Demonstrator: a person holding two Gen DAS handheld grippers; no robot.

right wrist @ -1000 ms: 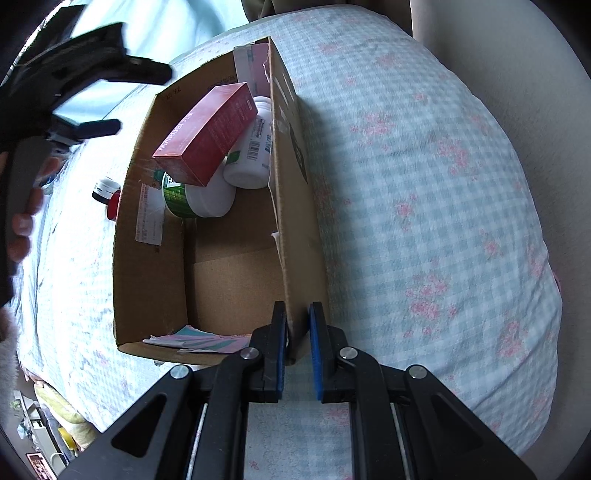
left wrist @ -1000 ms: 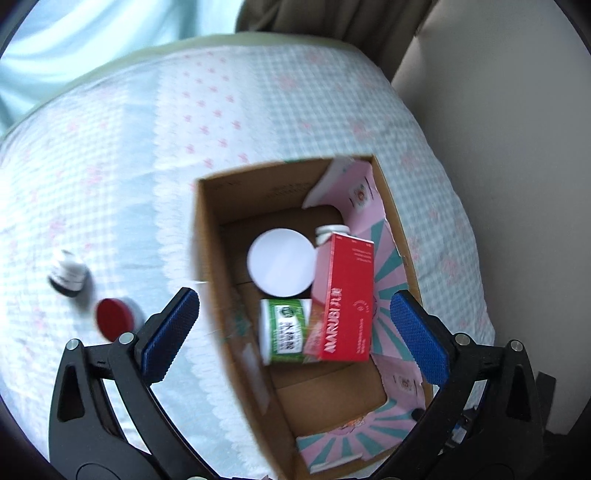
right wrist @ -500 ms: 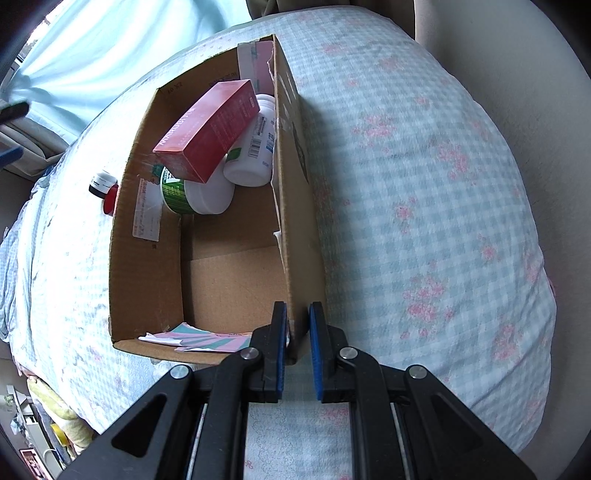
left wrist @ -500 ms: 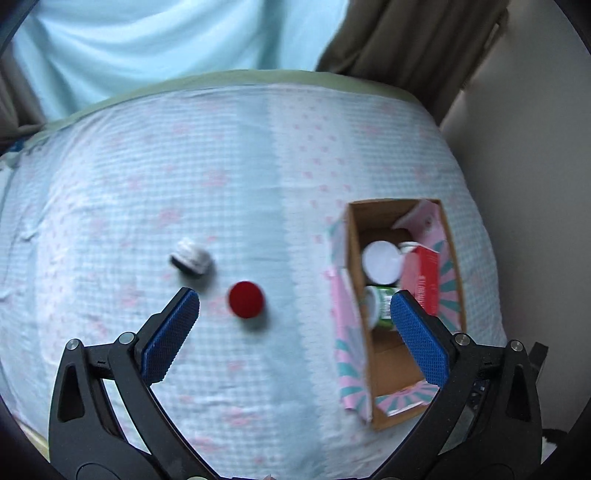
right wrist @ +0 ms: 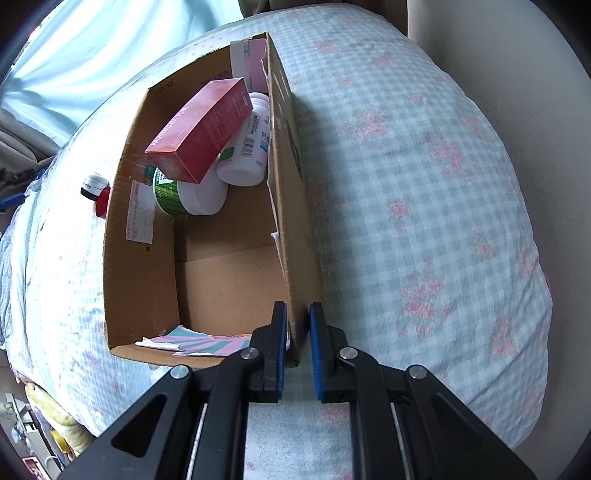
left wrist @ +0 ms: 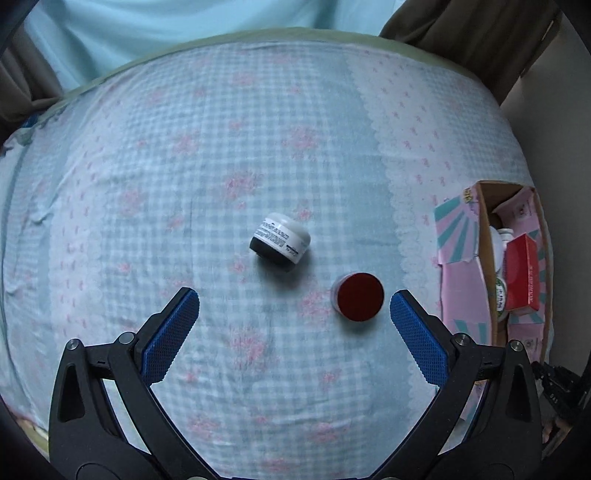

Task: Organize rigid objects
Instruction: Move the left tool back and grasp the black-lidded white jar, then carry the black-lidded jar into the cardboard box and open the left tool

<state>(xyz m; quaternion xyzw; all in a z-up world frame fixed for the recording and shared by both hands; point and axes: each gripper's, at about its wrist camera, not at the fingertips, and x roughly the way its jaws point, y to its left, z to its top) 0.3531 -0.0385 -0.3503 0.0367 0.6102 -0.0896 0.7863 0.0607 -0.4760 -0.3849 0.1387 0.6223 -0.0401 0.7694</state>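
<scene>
The left gripper [left wrist: 294,309], jaws wide open and empty, has swung away from the cardboard box [right wrist: 295,229] and now hovers over the bedspread [left wrist: 207,155], where a white jar [left wrist: 280,242] and a red-lidded jar [left wrist: 357,302] lie near each other. The right gripper [right wrist: 297,332] stays clamped on the box's right wall. A red carton [right wrist: 201,131], a white bottle [right wrist: 245,151] and a green tub [right wrist: 184,192] remain inside the box.

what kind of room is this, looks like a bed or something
Most likely a bedroom: the items sit on a soft bed under a checked floral sheet, with curtains behind and a plain wall alongside.
</scene>
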